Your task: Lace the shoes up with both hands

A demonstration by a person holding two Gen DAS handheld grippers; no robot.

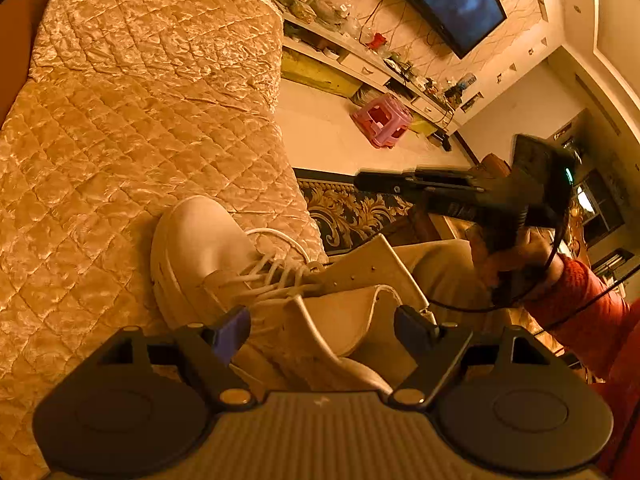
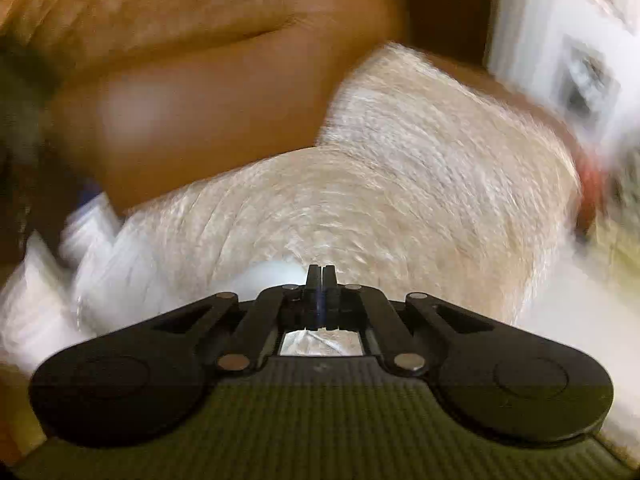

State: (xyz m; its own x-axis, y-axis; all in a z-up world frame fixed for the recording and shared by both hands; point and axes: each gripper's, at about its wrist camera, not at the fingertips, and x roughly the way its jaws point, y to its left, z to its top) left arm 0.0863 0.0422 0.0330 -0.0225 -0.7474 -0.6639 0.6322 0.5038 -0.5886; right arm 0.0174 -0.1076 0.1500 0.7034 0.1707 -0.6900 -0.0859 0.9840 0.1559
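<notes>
Left wrist view: left gripper [image 1: 322, 328] is standing wide, blue pads [image 1: 232, 330] either side of the white sneaker's [image 1: 208, 248] collar, not pressing on it. Shoe is lying on the quilted gold sofa cover [image 1: 132, 120], toe pointing away from the camera, laces [image 1: 276, 274] crossing the tongue, one loose lace end [image 1: 316, 332] running down between the open fingers. Just beyond the shoe, a beige trouser leg [image 1: 444, 268] is showing. Further right, the right gripper [image 1: 362, 182] is hovering above and apart from the shoe, held by a hand [image 1: 516, 256] in a red sleeve [image 1: 580, 304]; fingers look pressed together, nothing visible in them. Beyond that, a pink plastic stool [image 1: 382, 120] is sitting on the pale floor [image 1: 320, 132], then a cluttered TV shelf [image 1: 360, 60] and a wall-mounted TV [image 1: 456, 4].

Right wrist view: heavily motion-blurred. Right gripper [image 2: 321, 272] is fully closed, fingers touching, nothing seen between them. Ahead it is looking at the quilted cover [image 2: 400, 200] and a brown sofa back [image 2: 220, 100]. Shoe cannot be made out here.
</notes>
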